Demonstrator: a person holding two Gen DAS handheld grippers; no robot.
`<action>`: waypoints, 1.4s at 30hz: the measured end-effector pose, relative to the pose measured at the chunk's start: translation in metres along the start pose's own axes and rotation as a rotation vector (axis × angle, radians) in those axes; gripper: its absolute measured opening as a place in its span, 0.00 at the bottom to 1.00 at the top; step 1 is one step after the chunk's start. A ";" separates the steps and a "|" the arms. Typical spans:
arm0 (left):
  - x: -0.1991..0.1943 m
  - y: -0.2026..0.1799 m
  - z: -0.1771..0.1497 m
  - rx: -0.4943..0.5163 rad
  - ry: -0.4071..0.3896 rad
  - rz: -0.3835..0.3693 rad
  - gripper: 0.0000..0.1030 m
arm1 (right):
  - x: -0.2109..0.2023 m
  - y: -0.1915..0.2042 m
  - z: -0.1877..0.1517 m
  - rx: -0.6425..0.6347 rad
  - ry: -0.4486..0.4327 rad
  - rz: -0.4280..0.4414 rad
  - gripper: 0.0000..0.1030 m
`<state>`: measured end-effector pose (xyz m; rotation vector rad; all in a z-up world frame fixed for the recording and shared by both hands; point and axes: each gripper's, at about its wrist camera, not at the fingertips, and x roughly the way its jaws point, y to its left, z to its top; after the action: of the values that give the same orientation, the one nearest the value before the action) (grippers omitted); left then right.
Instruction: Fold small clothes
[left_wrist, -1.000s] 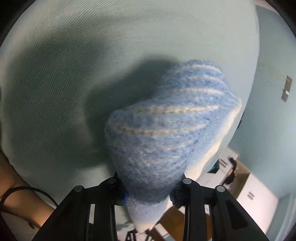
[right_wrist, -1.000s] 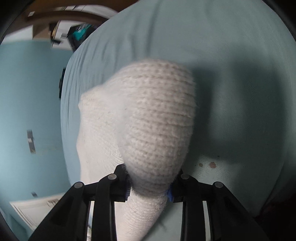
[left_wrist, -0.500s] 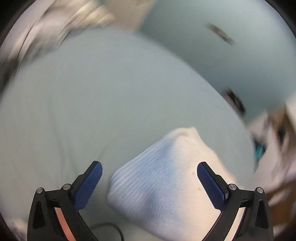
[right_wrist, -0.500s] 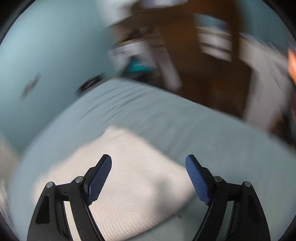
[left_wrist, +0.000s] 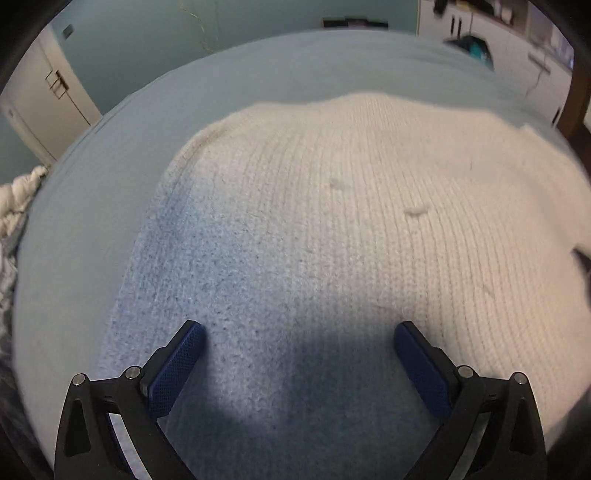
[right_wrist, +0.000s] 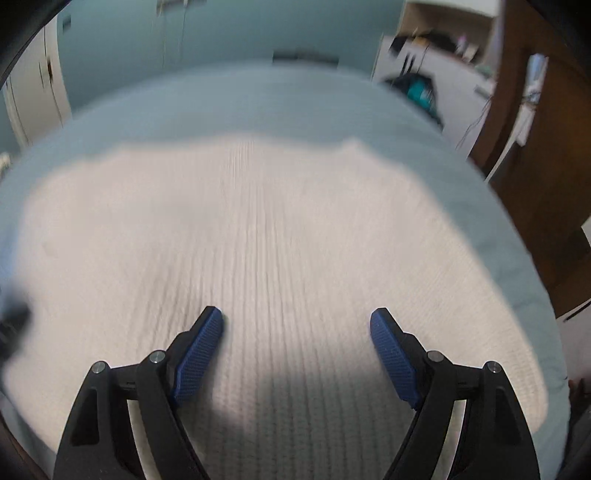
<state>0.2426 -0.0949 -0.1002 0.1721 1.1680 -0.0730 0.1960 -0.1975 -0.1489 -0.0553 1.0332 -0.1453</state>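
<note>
The left tool (left_wrist: 298, 334) hangs over a knitted garment (left_wrist: 351, 229) spread flat on the pale blue bed (left_wrist: 92, 206), its blue pads (left_wrist: 177, 363) wide apart with nothing gripped. The knit is cream across the far and right side, blue near left.

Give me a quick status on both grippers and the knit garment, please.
Left gripper open, empty. Right gripper open, empty, jaws just opened. Knit sweater lies flat on the blue bedsheet, released. Nothing in the way.
</note>
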 end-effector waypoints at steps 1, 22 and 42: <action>0.001 0.000 0.001 0.001 0.008 -0.008 1.00 | 0.001 -0.005 -0.001 0.007 0.000 -0.003 0.90; 0.008 0.062 0.016 -0.204 0.082 0.045 1.00 | -0.016 -0.081 -0.007 0.349 0.049 0.115 0.99; 0.006 0.055 0.019 -0.256 0.122 -0.004 1.00 | -0.010 -0.047 -0.023 0.223 0.038 0.105 0.99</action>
<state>0.2702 -0.0434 -0.0930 -0.0530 1.2880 0.0850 0.1665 -0.2419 -0.1465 0.2044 1.0497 -0.1660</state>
